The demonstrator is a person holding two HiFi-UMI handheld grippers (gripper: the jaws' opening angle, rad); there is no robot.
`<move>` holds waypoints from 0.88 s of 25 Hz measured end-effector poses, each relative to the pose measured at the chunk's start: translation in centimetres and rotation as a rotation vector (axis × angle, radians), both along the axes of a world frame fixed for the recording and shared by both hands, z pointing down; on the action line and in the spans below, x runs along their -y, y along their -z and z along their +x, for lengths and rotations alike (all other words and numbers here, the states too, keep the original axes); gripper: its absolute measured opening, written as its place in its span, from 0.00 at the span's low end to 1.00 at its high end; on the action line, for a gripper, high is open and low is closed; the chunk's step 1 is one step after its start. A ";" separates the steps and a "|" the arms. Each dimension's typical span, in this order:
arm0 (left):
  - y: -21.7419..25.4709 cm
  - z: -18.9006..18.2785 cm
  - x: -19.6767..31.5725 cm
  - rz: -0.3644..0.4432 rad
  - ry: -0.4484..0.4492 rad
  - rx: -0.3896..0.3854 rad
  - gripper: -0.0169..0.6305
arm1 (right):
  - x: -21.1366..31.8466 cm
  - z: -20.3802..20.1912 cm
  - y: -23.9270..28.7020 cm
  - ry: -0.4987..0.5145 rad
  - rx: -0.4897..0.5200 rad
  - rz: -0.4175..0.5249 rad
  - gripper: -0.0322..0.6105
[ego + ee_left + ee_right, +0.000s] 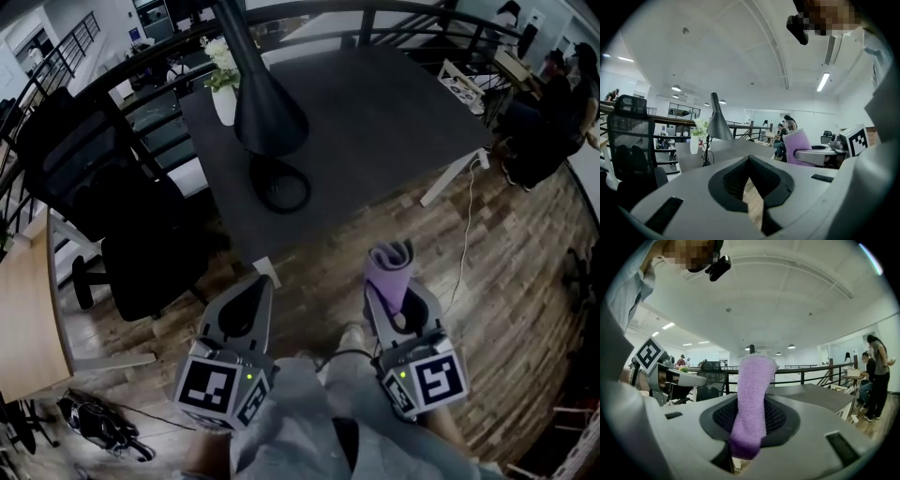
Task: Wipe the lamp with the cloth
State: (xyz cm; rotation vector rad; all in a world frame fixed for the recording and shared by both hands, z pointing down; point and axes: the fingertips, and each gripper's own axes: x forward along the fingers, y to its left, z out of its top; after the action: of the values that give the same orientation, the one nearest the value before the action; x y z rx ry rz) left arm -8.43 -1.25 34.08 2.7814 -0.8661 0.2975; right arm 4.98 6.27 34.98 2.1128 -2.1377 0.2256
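Note:
The black lamp [269, 108] stands on the dark table [375, 112], its cone shade above a ring-shaped base [281, 186]; it also shows far off in the left gripper view as the lamp [718, 125]. Both grippers hang over the wooden floor, short of the table's near edge. My right gripper [390, 283] is shut on a rolled purple cloth [391, 270], which sticks up out of the jaws as the cloth [752, 399]. My left gripper [255, 286] is shut with nothing in it; only a sliver of floor shows between its pads [740, 180].
A white vase with flowers [223, 92] stands just left of the lamp. A black office chair [141, 234] sits left of the table, a wooden desk [26, 309] further left. A cable [465, 234] trails by the table leg. People [553, 103] sit at the far right.

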 end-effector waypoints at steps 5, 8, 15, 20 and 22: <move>-0.2 0.6 1.1 0.002 0.043 0.016 0.03 | 1.7 1.4 -0.3 0.030 0.010 0.002 0.23; -0.2 0.7 1.9 0.000 0.093 0.024 0.03 | 3.3 2.4 -0.7 0.070 0.016 0.000 0.23; -0.2 3.2 4.3 0.005 0.191 0.025 0.03 | 8.1 5.6 -1.2 0.182 0.014 0.000 0.23; 0.5 5.9 6.3 -0.002 0.259 -0.018 0.03 | 12.0 8.4 -0.7 0.285 0.003 0.004 0.23; 0.7 6.9 7.1 -0.011 0.299 -0.031 0.03 | 13.5 9.5 -0.4 0.336 -0.002 0.008 0.23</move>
State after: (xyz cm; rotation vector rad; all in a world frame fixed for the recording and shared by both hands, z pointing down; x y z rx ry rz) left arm -1.57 -8.33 33.35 2.5886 -1.2472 0.2058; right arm 14.47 -7.25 35.37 1.7170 -2.4477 0.1791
